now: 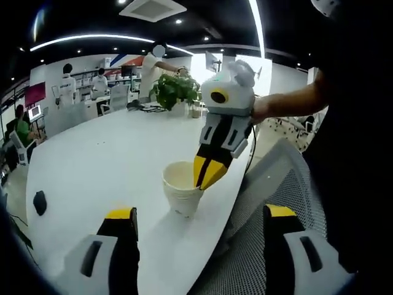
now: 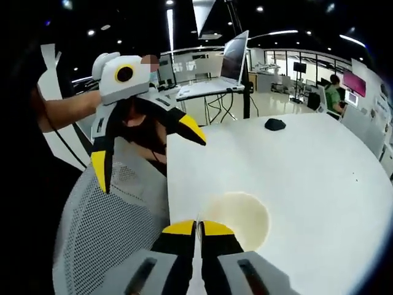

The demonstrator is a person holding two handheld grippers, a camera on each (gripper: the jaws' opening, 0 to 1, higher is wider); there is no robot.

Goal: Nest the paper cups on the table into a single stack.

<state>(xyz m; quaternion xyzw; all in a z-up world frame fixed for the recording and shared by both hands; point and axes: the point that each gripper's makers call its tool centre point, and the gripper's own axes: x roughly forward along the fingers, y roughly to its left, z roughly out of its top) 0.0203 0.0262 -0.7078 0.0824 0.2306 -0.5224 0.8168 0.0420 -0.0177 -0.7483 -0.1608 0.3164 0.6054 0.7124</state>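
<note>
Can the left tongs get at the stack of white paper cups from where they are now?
Probably yes. The left tongs stand open, facing the stack of white paper cups near the white table's edge, with bare tabletop between. The right tongs, shut on the stack's rim, crowd its far side.

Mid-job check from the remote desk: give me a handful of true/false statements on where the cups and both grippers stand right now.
1. The right gripper has its jaws closed on the rim of the stack of white paper cups. True.
2. The left gripper is clamped on the cups. False: its jaws are spread wide, away from the stack.
3. The stack stands upright near the edge of the white table. True.
4. The small black object lies inside the top cup. False: it lies apart on the table.
5. A grey mesh chair sits beside the table. True.
</note>
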